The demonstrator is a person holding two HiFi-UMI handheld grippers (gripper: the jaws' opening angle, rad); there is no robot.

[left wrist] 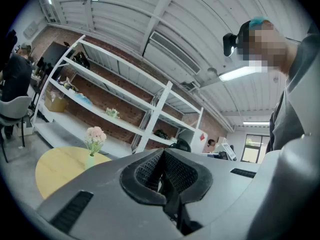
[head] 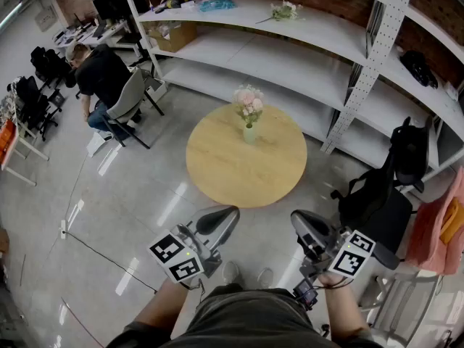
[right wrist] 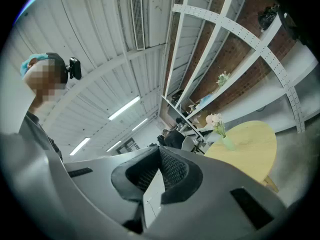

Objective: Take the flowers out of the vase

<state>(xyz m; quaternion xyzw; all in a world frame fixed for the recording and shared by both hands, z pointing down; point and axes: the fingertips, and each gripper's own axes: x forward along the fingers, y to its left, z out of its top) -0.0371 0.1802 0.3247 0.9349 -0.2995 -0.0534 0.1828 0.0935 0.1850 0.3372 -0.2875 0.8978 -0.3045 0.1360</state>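
The left tongs (head: 217, 222) are shut and empty, well back from the vase (head: 249, 134). The flowers (head: 248, 101) stand upright in the vase on the desk (head: 232, 172), straight ahead. The right tongs (head: 308, 229), shut and empty too, look no nearer.

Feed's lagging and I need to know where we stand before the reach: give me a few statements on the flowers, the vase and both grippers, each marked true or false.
1. The pink flowers stand in the pale green vase. True.
2. The vase lies tipped over on the round wooden table. False: it stands upright, near the table's far edge.
3. The left gripper is shut on the flower stems. False: its jaws are together on nothing, well short of the table.
4. The right gripper is held short of the table, touching neither vase nor flowers. True.
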